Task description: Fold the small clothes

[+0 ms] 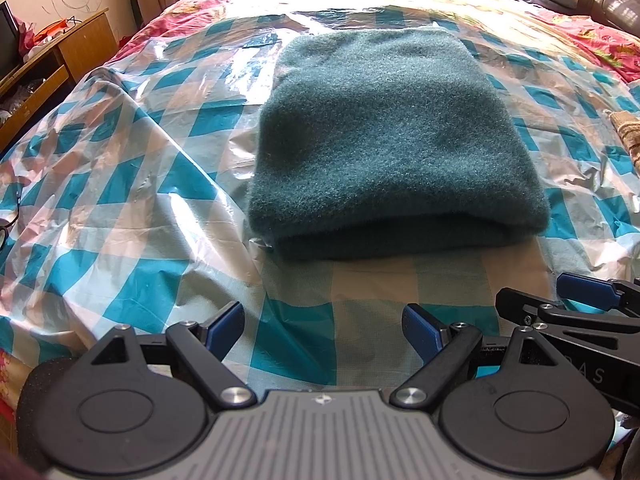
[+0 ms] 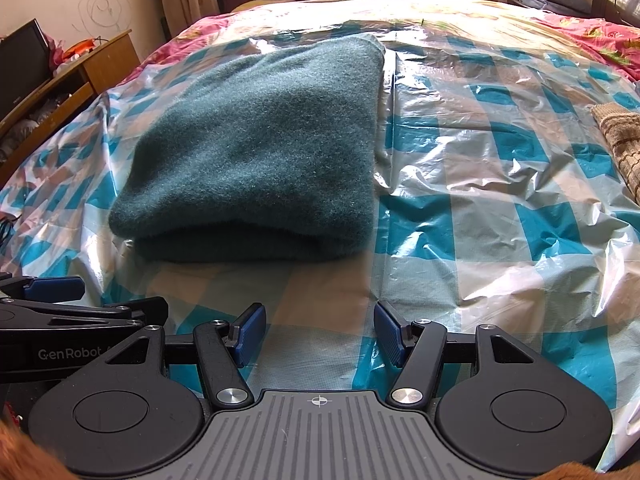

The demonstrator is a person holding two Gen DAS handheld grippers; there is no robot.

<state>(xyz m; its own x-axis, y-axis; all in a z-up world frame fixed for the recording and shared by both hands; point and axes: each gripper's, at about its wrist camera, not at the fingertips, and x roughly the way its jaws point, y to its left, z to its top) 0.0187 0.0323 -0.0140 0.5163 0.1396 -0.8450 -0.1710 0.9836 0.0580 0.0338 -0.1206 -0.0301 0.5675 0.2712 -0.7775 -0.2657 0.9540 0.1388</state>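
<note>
Dark green fleece garment (image 1: 384,140) is seen folded into a thick rounded rectangle on crinkled checked plastic sheet (image 1: 120,200); both tongs (image 1: 324,330) (image 2: 320,330) are held released, empty.

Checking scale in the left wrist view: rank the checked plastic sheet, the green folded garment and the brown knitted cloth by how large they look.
1. checked plastic sheet, which fills most of the view
2. green folded garment
3. brown knitted cloth, cut off by the frame's edge, so its true size is uncertain

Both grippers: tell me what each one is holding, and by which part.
Nothing is held. The left gripper and right gripper are both open over the checked sheet, short of the folded green garment.
</note>
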